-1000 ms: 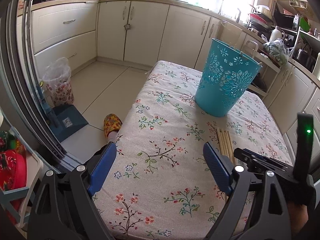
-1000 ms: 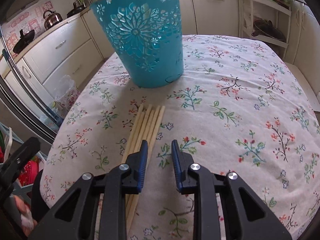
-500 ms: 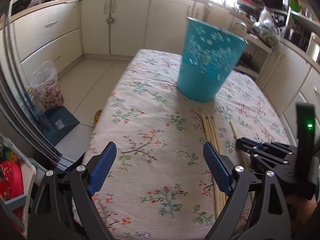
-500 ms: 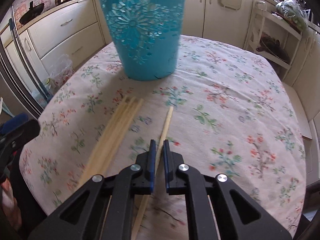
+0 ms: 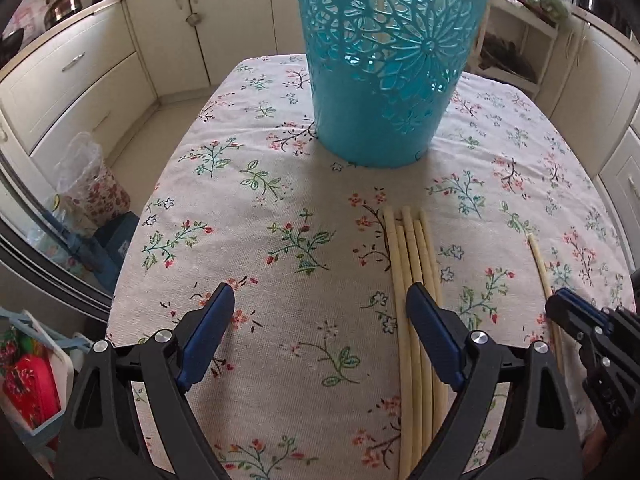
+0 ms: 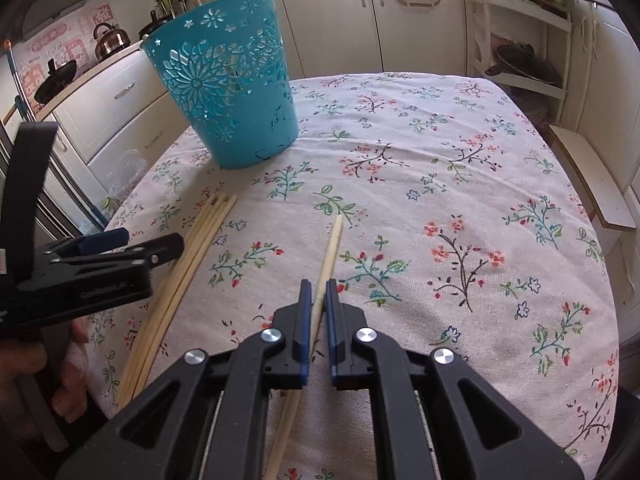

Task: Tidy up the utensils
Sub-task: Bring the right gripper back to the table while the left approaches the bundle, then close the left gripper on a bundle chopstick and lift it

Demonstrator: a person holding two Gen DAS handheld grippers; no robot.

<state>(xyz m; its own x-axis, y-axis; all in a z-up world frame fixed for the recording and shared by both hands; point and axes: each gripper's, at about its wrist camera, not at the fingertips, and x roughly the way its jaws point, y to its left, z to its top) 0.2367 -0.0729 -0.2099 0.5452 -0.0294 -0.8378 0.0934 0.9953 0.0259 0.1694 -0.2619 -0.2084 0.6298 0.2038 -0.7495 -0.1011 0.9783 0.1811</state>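
Observation:
A teal cut-out basket stands upright on the floral tablecloth; it also shows in the right wrist view. Several pale chopsticks lie bundled before it, also in the right wrist view. My right gripper is shut on a single chopstick, pulled to the right of the bundle; it also shows in the left wrist view. My left gripper is open wide, low over the cloth, its right finger over the bundle.
Cream kitchen cabinets ring the table. A plastic-bagged bin stands on the floor at left. A kettle sits on the counter. A white shelf unit stands behind the table. The table edge is close at left.
My right gripper closed on one chopstick and drew it right, away from the bundle. My left gripper moved forward and right toward the basket and bundle, still open.

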